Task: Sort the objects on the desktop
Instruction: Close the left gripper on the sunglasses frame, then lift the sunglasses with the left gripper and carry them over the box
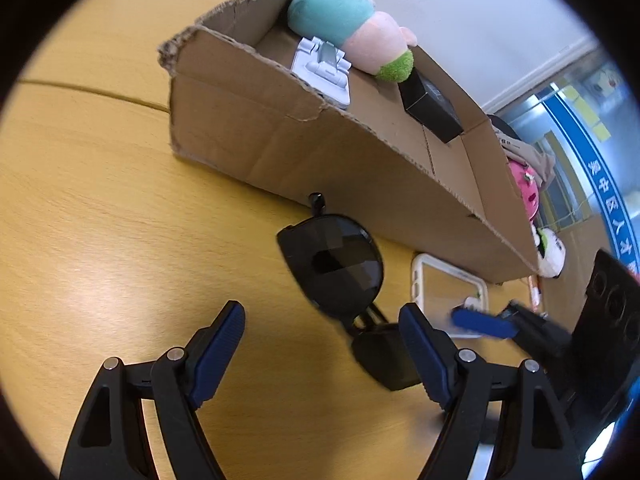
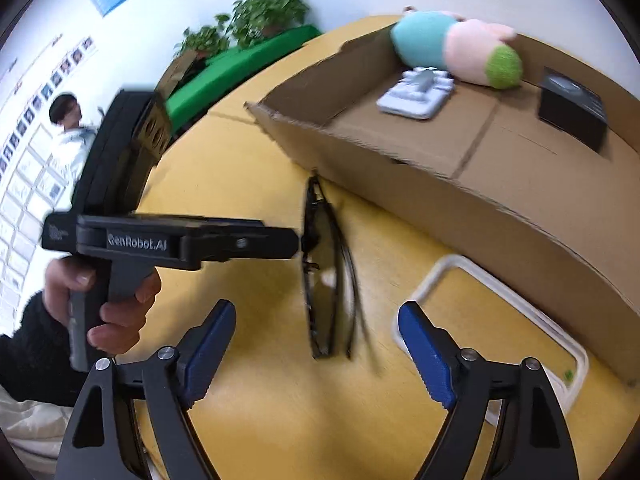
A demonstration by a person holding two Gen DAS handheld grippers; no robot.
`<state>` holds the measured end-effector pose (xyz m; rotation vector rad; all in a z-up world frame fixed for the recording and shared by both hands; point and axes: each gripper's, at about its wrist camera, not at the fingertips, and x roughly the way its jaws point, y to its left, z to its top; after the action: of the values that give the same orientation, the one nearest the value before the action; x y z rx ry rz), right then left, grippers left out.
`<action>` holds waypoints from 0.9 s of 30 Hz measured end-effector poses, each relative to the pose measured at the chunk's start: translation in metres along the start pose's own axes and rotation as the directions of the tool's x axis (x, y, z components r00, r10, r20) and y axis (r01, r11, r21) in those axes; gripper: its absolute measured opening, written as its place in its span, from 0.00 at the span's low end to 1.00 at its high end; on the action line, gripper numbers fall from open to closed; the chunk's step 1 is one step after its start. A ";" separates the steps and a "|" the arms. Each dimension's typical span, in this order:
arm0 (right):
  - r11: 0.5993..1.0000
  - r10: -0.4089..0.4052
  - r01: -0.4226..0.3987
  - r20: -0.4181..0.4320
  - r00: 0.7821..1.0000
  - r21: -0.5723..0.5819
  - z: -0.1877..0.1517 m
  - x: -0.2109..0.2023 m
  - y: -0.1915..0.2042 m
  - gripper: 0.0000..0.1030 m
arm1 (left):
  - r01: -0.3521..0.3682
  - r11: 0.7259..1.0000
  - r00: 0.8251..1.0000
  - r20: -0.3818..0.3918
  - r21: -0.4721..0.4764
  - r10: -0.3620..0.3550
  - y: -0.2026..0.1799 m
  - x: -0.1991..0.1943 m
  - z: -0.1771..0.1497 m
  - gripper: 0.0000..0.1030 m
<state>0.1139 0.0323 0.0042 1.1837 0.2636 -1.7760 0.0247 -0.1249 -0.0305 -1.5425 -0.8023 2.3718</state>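
Observation:
Black sunglasses [image 1: 332, 268] rest on the yellow wooden table [image 1: 100, 220], just in front of a cardboard box [image 1: 280, 140]. My left gripper [image 1: 320, 340] is open over them, and one lens lies against its right finger [image 1: 424, 352]. The right wrist view shows the sunglasses [image 2: 324, 280] edge-on and blurred between the spread fingers of my right gripper [image 2: 320, 344], which is open with its pads clear of them. A hand [image 2: 116, 304] holds the left gripper [image 2: 288, 242], whose tip reaches the frame's top. The right gripper [image 1: 500, 320] shows blurred at the left wrist view's right.
Inside the box lie a teal and pink plush toy [image 1: 348, 20], a white phone stand [image 1: 320, 68] and a small black box [image 1: 432, 108]. A white phone case [image 2: 500, 320] lies flat beside the box wall [image 2: 480, 216]. A person [image 2: 68, 120] and potted plants [image 2: 264, 12] are beyond the table.

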 end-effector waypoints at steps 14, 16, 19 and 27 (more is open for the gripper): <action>0.994 -0.111 0.110 -0.035 0.993 -0.010 -0.009 0.035 0.012 0.41 | -0.123 0.992 0.991 -0.039 0.036 0.124 -0.017 0.021 0.017 0.32; 0.993 -0.114 0.114 -0.027 0.993 0.002 -0.013 0.035 0.015 0.36 | -0.134 0.990 0.990 -0.035 0.047 0.136 -0.020 0.022 0.015 0.31; 0.992 -0.127 0.127 -0.017 0.992 -0.008 -0.017 0.035 0.023 0.32 | -0.153 0.987 0.988 -0.020 0.053 0.154 -0.024 0.021 0.012 0.27; 0.987 -0.161 0.161 0.017 0.987 0.000 -0.021 0.025 0.035 0.31 | -0.204 0.976 0.979 0.027 0.076 0.203 -0.040 0.008 0.003 0.23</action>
<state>0.1525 0.0116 -0.0160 1.1739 0.3588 -1.9239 0.0140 -0.0895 -0.0140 -1.6442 -0.5704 2.5298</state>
